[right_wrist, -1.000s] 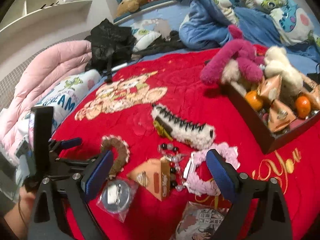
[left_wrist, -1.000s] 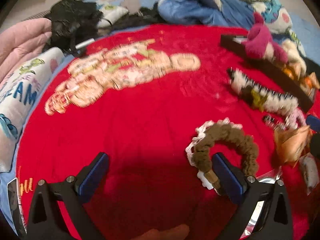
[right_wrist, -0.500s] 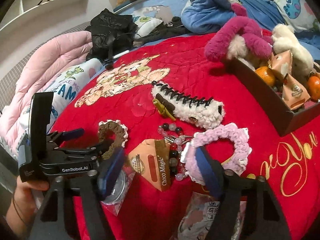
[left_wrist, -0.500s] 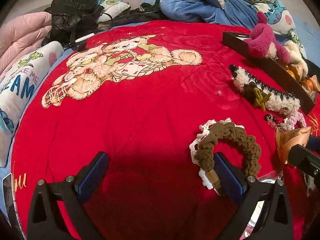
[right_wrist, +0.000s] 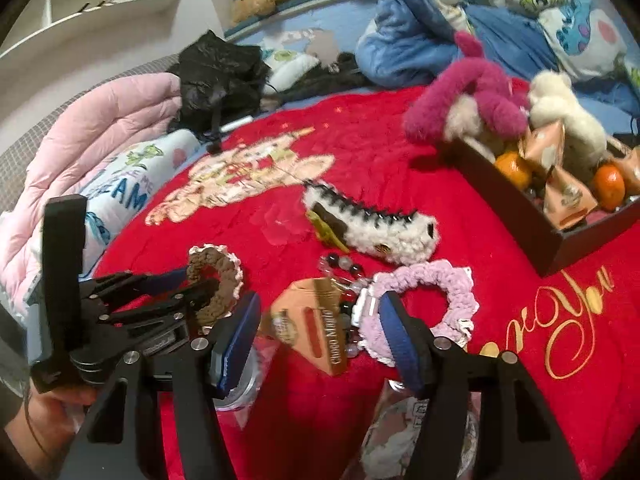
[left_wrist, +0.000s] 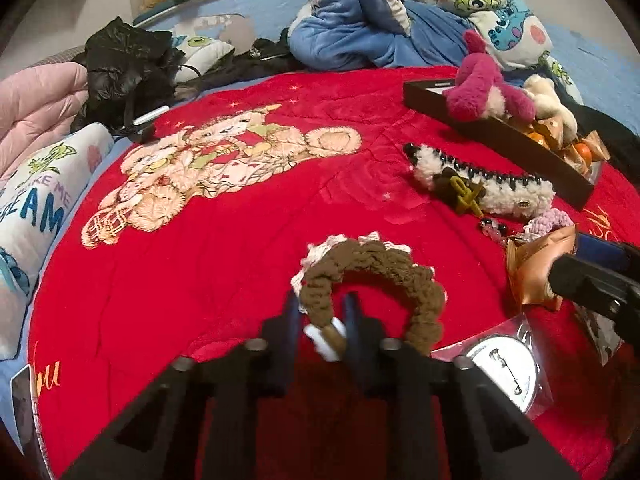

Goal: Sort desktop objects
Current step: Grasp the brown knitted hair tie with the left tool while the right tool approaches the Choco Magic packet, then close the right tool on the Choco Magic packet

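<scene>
My left gripper (left_wrist: 322, 312) is shut on one end of the brown crocheted headband (left_wrist: 384, 272), which lies on the red blanket (left_wrist: 200, 272); the same grip shows in the right wrist view, gripper (right_wrist: 192, 284) on headband (right_wrist: 222, 276). My right gripper (right_wrist: 320, 332) is open, its jaws on either side of an orange Choco Magic packet (right_wrist: 320, 328), low over it. A pink crocheted headband (right_wrist: 436, 280) lies just right of it. A fluffy white hair claw (right_wrist: 376, 228) and a bead bracelet (right_wrist: 340, 264) lie beyond.
A dark tray (right_wrist: 552, 240) at the right holds oranges, orange packets and plush toys. A bagged round tin (left_wrist: 504, 364) lies by the left gripper. A printed packet (right_wrist: 400, 432) lies under the right gripper. Pink quilt, black bag and blue bedding ring the blanket.
My left gripper has moved right and closed on the end of the brown headband. My right gripper has narrowed and come down closer around the orange packet.
</scene>
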